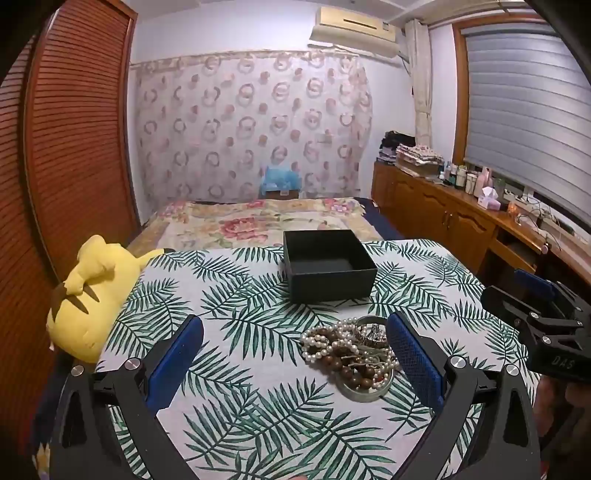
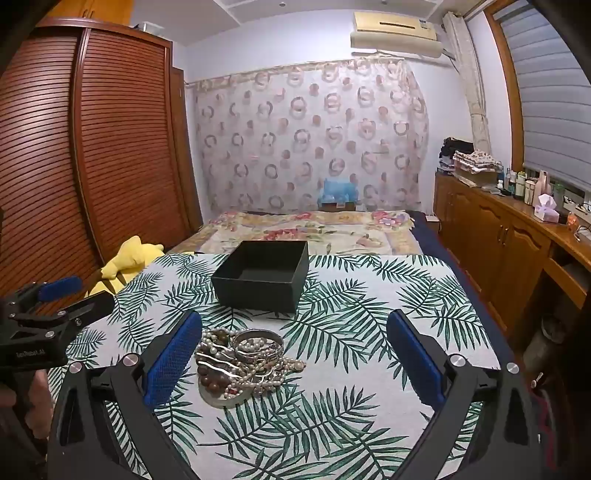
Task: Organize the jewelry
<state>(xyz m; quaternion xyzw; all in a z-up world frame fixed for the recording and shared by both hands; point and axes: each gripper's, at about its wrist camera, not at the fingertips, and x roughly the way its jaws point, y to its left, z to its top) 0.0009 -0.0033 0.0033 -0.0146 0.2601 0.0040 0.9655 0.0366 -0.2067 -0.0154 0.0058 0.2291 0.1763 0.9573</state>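
Jewelry pile (image 1: 354, 354) before empty black box (image 1: 327, 269), left tongs (image 1: 293, 339) and right tongs (image 2: 293, 339) wide, empty.

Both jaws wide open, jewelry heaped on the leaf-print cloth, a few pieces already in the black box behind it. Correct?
Not quite: the black box holds nothing yet; the right wrist view looks onto its bare floor. The rest stands: the left gripper and right gripper are wide open, and the jewelry is heaped on the leaf-print cloth.

The setting was a home bedroom. A bed with a floral quilt (image 1: 258, 221) stood before a ring-patterned curtain (image 1: 251, 122). A louvred brown wooden wardrobe (image 2: 110, 140), a wall-mounted cream air conditioner (image 2: 397, 35) and a toiletry-laden wooden cabinet run (image 2: 498, 229) confirmed this.
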